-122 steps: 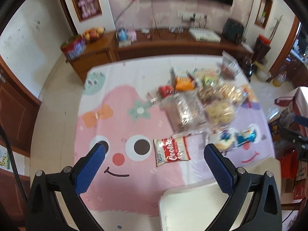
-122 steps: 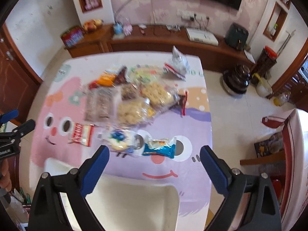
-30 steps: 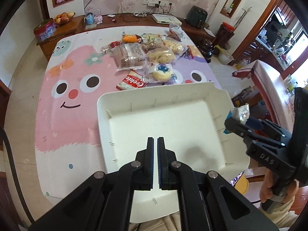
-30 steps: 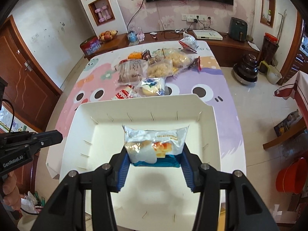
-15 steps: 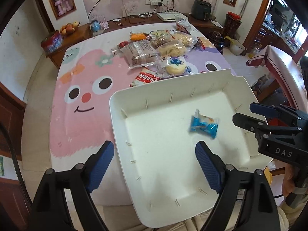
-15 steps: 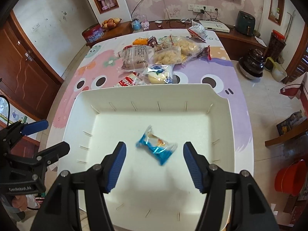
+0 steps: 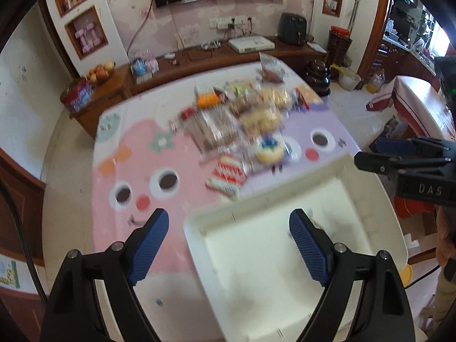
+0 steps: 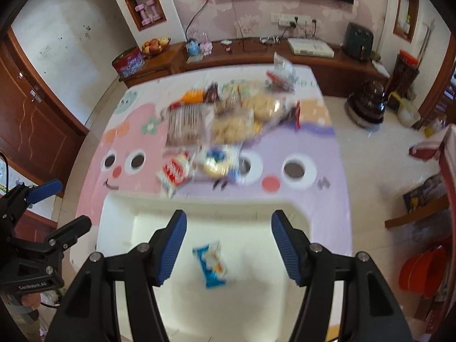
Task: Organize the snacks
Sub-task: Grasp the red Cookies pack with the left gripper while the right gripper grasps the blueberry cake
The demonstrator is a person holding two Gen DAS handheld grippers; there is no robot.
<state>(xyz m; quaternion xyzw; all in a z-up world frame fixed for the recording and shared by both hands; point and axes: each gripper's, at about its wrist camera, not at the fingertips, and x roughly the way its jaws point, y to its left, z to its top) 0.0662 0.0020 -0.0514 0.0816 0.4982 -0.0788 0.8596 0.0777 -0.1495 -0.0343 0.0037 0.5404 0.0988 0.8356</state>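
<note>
A blue snack packet (image 8: 212, 262) lies loose on the floor of the white tray (image 8: 128, 228), just below and between the fingers of my right gripper (image 8: 229, 228), which is open and holds nothing. My left gripper (image 7: 229, 228) is open and empty over the tray's (image 7: 256, 256) left rim. Beyond the tray, a pile of bagged snacks (image 8: 228, 119) lies on the cartoon tablecloth. A red-and-white cookie packet (image 8: 173, 171) and a round blue-topped snack (image 8: 216, 161) lie nearest the tray. Each gripper appears in the other's view: the right gripper (image 7: 370, 154) at the right, the left gripper (image 8: 61, 205) at the left.
A wooden sideboard (image 8: 256, 54) runs along the far wall, carrying a fruit bowl (image 8: 154, 45) and a red tin (image 8: 128, 64). Tiled floor lies right of the table, with a red bucket (image 8: 421, 270) and a dark pot (image 8: 367, 102). A wooden door (image 8: 31, 131) is at the left.
The right gripper let go of the blue packet, which now lies in the tray. The left gripper went from shut to open. Both moved forward towards the snack pile.
</note>
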